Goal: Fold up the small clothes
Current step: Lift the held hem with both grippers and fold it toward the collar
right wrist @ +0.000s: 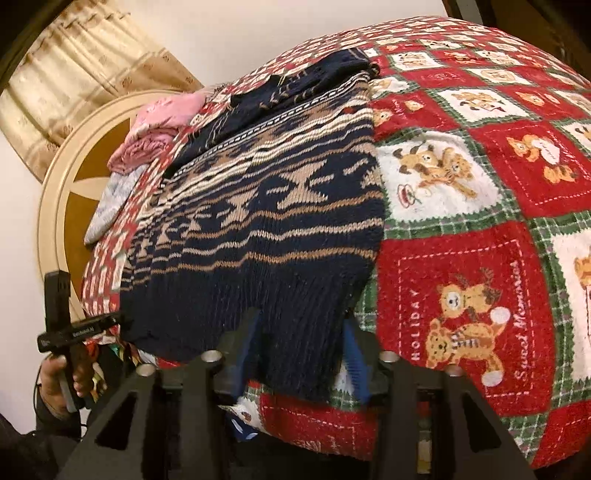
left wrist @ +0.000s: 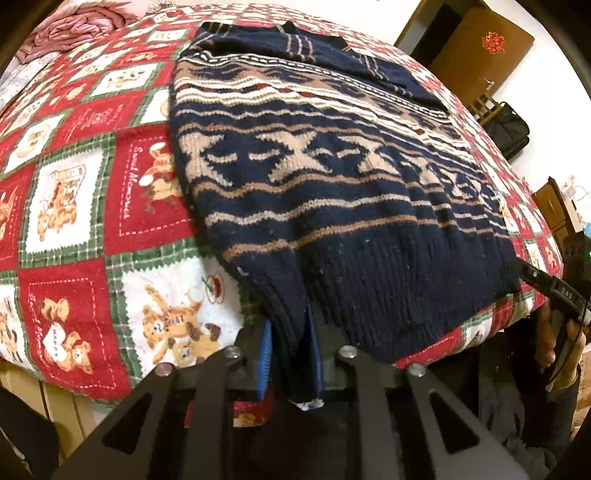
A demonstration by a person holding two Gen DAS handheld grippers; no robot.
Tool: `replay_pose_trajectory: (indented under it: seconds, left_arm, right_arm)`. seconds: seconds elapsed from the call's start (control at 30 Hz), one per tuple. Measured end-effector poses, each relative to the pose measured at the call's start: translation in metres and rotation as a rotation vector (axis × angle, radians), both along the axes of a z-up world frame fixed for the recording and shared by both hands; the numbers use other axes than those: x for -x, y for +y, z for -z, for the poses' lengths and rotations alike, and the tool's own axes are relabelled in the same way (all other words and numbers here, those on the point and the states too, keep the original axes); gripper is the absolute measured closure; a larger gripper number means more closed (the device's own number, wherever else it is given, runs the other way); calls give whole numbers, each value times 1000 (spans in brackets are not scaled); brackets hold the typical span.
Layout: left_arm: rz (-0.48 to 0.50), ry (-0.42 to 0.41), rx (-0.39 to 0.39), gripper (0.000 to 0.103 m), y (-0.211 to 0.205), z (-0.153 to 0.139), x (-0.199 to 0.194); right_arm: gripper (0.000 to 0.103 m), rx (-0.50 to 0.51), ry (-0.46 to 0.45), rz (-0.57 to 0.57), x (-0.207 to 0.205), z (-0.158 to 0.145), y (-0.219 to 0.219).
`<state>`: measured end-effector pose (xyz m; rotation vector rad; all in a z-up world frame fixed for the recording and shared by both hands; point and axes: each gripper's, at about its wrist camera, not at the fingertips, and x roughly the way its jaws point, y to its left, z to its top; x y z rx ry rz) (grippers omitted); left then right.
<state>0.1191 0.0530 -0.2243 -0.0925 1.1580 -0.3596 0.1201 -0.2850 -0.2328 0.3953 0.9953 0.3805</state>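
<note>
A navy knitted sweater (left wrist: 332, 192) with tan and white patterns lies flat on a bed covered by a red, white and green bear blanket (left wrist: 74, 206). Its ribbed hem hangs over the near bed edge. My left gripper (left wrist: 290, 343) is shut on one hem corner, the knit bunched between its blue pads (left wrist: 265, 354). In the right wrist view the sweater (right wrist: 280, 221) has its other hem corner hanging flat between the spread blue pads (right wrist: 356, 363) of my right gripper (right wrist: 301, 343), which is open. Each gripper shows at the edge of the other's view, held by a hand (right wrist: 55, 380).
Folded pink clothes (left wrist: 74, 26) and a pale grey garment (right wrist: 110, 199) lie at the far side of the bed by a round headboard (right wrist: 66, 184). A curtain (right wrist: 74, 74) hangs behind. A wooden door (left wrist: 480, 48) and a black bag (left wrist: 509, 129) stand past the bed.
</note>
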Motion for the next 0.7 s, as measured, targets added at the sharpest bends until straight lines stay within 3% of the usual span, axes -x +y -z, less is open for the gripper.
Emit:
replay_pose_trajectory:
  seconds: [0.37, 0.43, 0.5, 0.57, 0.7]
  left_arm:
    - [10, -65, 14, 91, 4, -17, 2]
    - [13, -62, 24, 91, 4, -17, 2]
    - [17, -67, 39, 91, 4, -19, 3]
    - [23, -64, 61, 91, 4, -21, 4]
    - [24, -89, 79, 93, 4, -29, 7]
  right_arm:
    - [54, 61, 12, 4, 0, 0, 0]
    - [75, 80, 15, 3, -1, 1, 0]
    - [87, 61, 26, -14, -1, 3, 1]
    - [94, 80, 12, -19, 0, 2, 4]
    - [96, 48, -33, -19, 5, -11, 2]
